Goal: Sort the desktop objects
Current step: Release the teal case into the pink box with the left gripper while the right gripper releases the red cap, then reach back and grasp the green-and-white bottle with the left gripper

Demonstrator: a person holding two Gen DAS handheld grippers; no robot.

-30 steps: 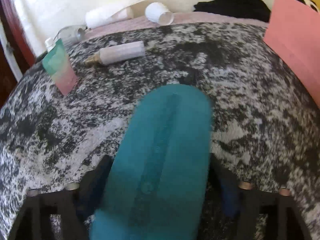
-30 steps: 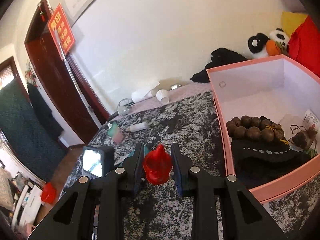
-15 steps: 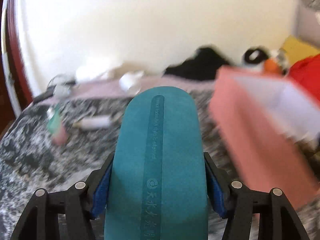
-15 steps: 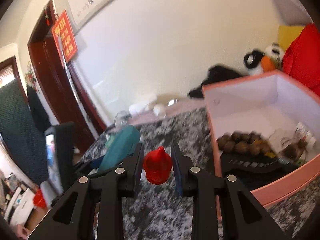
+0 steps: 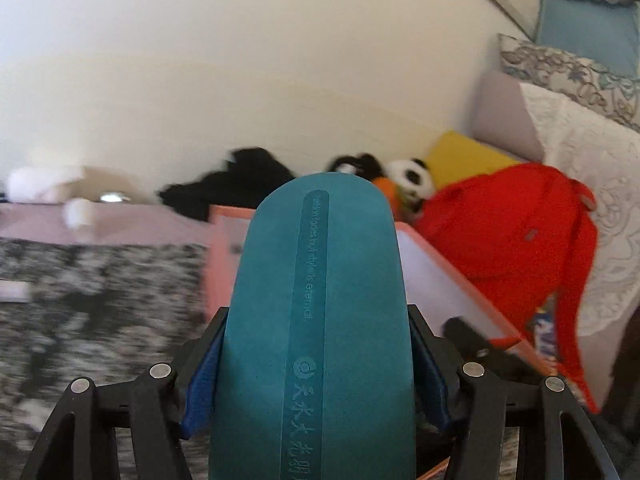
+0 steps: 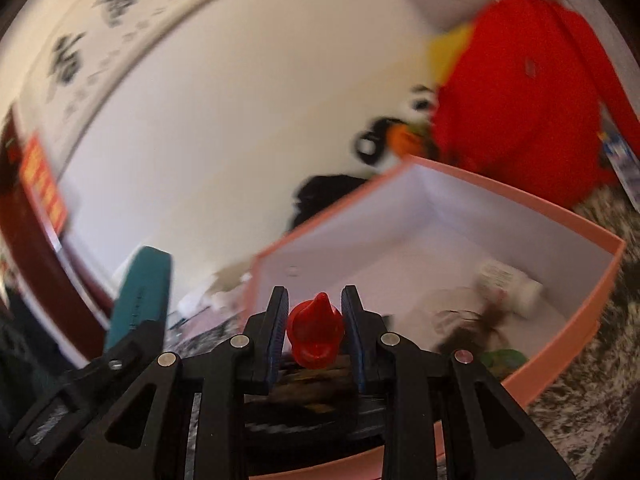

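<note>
In the left wrist view my left gripper (image 5: 316, 364) is shut on a long teal case (image 5: 320, 304) with printed lettering, held up in the air and aimed at the pink box (image 5: 224, 248). The right wrist view shows my right gripper (image 6: 316, 320) shut on a small red pointed piece (image 6: 316, 338), hovering over the near part of the pink box (image 6: 592, 284). Papers and small dark items (image 6: 492, 316) lie blurred inside the box. The teal case (image 6: 140, 292) and the left gripper appear at the left of that view.
A black-and-white speckled cover (image 5: 92, 300) spreads over the surface left of the box. Behind the box lie black cloth (image 5: 240, 184), a panda toy (image 5: 404, 180), a yellow cushion (image 5: 464, 156) and a red garment (image 5: 512, 220). A white wall stands at the back.
My left gripper lifted the teal case off the speckled cover and swung it right toward the pink box. My right gripper moved with the red piece over the box and rolled.
</note>
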